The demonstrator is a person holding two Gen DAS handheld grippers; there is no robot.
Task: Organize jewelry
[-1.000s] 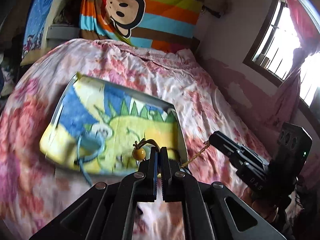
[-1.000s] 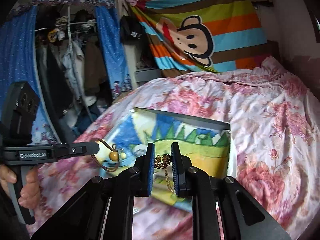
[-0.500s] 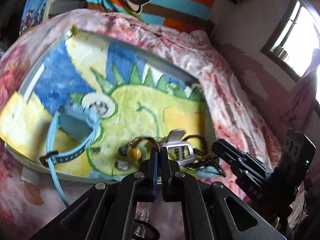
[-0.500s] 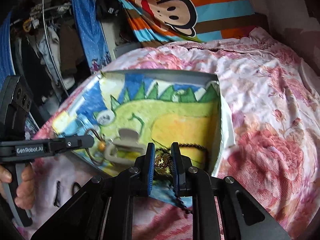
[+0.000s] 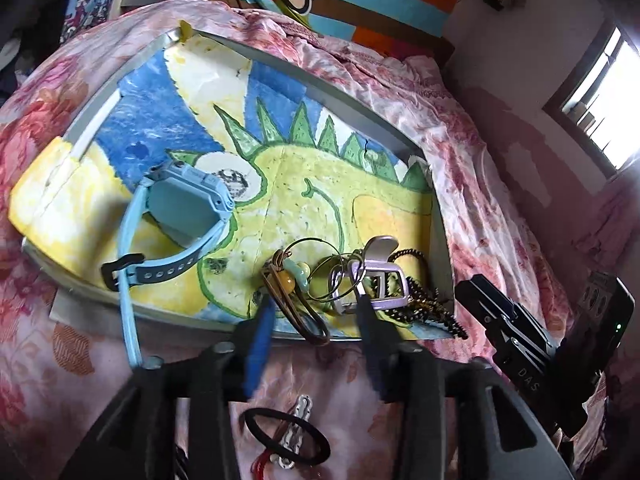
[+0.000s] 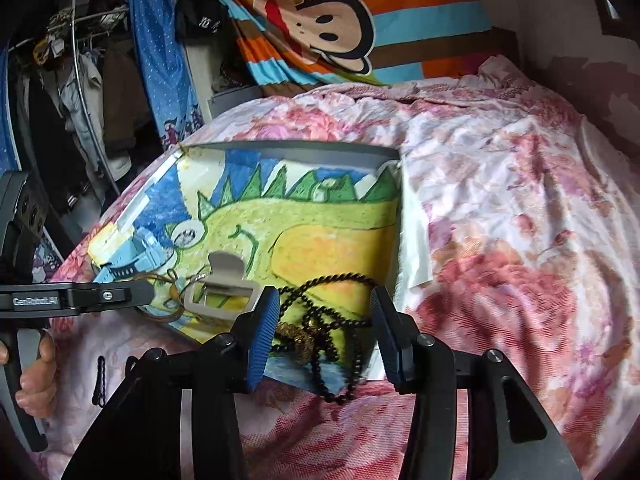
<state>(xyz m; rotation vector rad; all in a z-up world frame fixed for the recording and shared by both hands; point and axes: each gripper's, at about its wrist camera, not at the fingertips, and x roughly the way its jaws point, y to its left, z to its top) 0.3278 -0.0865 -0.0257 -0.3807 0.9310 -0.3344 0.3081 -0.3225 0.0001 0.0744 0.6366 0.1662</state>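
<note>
A shallow tray (image 5: 120, 312) lined with a dinosaur drawing lies on the bed; it also shows in the right wrist view (image 6: 280, 148). My left gripper (image 5: 314, 312) is open over the tray's near edge, above a brown cord bracelet with a yellow bead (image 5: 288, 284). My right gripper (image 6: 324, 316) is open above a dark bead necklace with a gold charm (image 6: 304, 340) lying at the tray's near right corner. A hair claw clip (image 5: 376, 276) and wire rings (image 5: 320, 264) lie between them. A light blue watch (image 5: 180, 208) lies at the tray's left.
A black hair tie (image 5: 288, 436) and a small silver clip (image 5: 298, 420) lie on the floral bedspread (image 6: 500, 240) in front of the tray. A striped monkey blanket (image 6: 340, 32) hangs at the back. Clothes hang at the left (image 6: 80, 92). A window (image 5: 600, 96) is at the right.
Both grippers came down to the tray and opened. The bead bracelet left the left gripper and the necklace left the right gripper; both now lie on the tray.
</note>
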